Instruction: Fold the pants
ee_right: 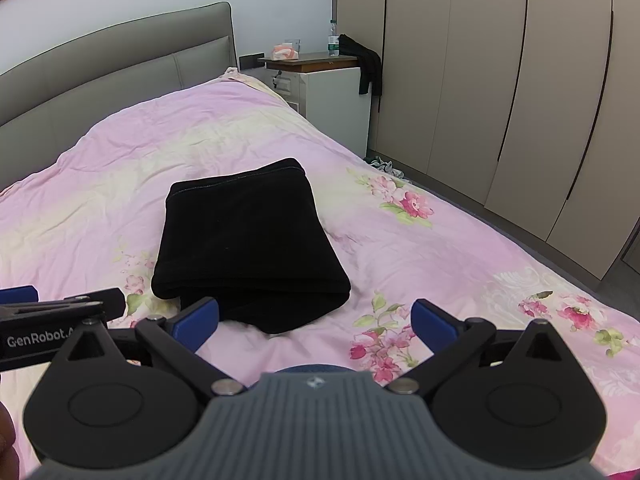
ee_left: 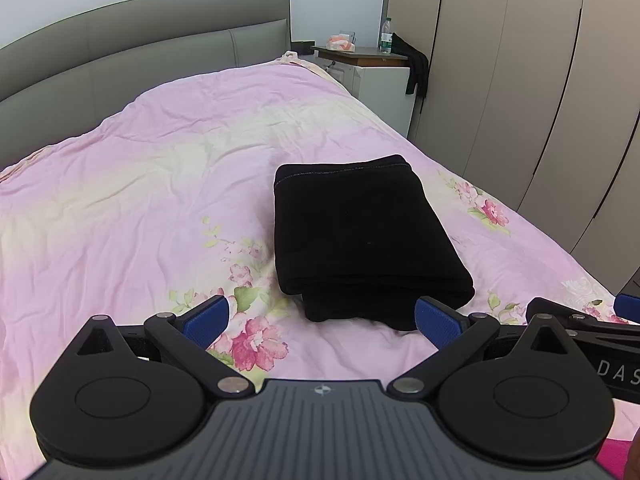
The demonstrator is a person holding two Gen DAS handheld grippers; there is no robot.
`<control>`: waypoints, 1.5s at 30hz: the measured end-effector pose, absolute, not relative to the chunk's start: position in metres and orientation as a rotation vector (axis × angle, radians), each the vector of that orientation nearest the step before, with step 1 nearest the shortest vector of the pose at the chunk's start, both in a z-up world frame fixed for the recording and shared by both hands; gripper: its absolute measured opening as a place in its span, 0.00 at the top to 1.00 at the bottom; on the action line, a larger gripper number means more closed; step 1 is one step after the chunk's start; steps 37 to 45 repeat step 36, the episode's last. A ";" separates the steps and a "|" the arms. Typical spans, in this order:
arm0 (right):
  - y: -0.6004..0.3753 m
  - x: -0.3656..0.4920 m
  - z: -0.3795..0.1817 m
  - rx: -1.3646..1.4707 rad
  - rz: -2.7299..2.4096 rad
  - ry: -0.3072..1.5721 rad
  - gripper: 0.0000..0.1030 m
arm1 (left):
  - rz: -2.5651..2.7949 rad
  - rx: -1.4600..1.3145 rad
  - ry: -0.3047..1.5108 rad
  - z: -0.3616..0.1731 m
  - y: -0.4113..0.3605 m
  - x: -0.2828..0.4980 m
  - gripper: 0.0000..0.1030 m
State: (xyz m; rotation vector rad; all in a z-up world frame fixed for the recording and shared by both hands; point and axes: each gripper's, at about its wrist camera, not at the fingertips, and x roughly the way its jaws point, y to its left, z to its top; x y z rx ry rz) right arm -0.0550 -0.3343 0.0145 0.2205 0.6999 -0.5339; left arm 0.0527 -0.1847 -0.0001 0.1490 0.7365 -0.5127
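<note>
Black pants (ee_left: 360, 236): folded into a compact stack on the pink floral bedspread (ee_left: 140, 208).
Left claw (ee_left: 322, 322): spread apart, holding nothing.
Right claw (ee_right: 315, 322): spread apart, holding nothing.

Black folded pants (ee_left: 362, 236) are lying on the pink floral bed cover (ee_left: 140, 200). The left gripper (ee_left: 322, 320) is hovering just in front of the pants with jaws spread wide, holding nothing. Beyond the pants, a nightstand (ee_left: 372, 76) is carrying a water bottle (ee_left: 385, 36).

The pants (ee_left: 360, 236) were matt black knit cloth. The bedsheet (ee_left: 140, 200) was thin, creased pink cotton; the headboard (ee_left: 160, 48) looked smooth grey leather.
</note>
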 end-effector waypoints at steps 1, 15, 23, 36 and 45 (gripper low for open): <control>-0.334 -0.055 0.015 0.221 -0.535 0.700 0.05 | -0.513 0.149 0.737 0.000 -0.185 0.052 0.00; -0.333 -0.056 0.015 0.225 -0.538 0.700 0.05 | -0.513 0.149 0.738 0.000 -0.184 0.052 0.00; -0.333 -0.057 0.016 0.229 -0.539 0.701 0.05 | -0.514 0.153 0.734 0.000 -0.185 0.051 0.00; -0.332 -0.060 0.017 0.235 -0.544 0.699 0.05 | -0.520 0.145 0.735 0.000 -0.185 0.051 0.00; -0.332 -0.060 0.017 0.235 -0.544 0.699 0.05 | -0.520 0.145 0.735 0.000 -0.185 0.051 0.00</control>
